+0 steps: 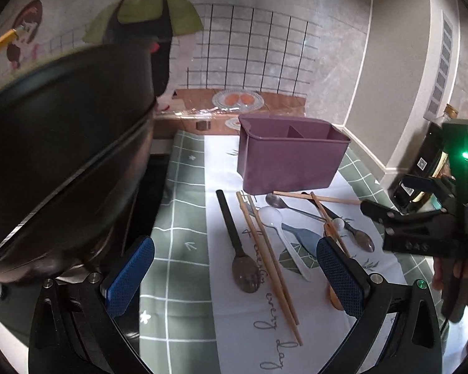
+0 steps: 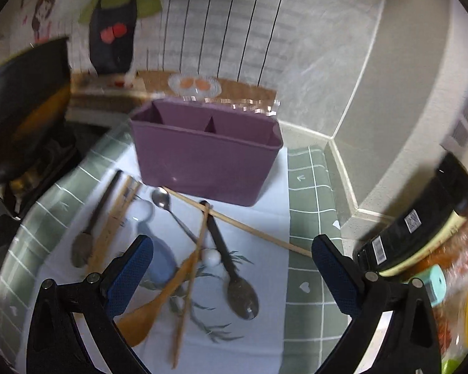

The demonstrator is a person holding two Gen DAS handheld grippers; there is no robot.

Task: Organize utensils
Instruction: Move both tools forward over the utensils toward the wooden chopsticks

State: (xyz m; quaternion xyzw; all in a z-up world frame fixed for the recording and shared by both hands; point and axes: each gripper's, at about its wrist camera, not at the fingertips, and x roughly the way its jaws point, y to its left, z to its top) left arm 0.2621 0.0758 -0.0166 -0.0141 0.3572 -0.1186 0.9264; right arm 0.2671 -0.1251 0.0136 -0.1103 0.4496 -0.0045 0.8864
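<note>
A purple divided utensil holder (image 1: 288, 155) (image 2: 206, 152) stands upright at the back of a white mat. In front of it lie loose utensils: a black-handled spoon (image 1: 237, 246), a pair of wooden chopsticks (image 1: 268, 265), a white spoon (image 1: 287, 237), metal spoons, a blue spatula (image 1: 302, 237). In the right wrist view a wooden spoon (image 2: 159, 296), crossed chopsticks (image 2: 234, 221) and a black-handled spoon (image 2: 231, 265) lie on the mat. My left gripper (image 1: 235, 277) is open above the utensils. My right gripper (image 2: 232, 274) is open and empty; it also shows in the left wrist view (image 1: 421, 227).
A large black wok (image 1: 62, 155) fills the left side, on a stove. A dark sauce bottle (image 2: 421, 221) and other packets stand at the right. A green checked cloth (image 2: 312, 187) lies under the white mat. The tiled wall is behind the holder.
</note>
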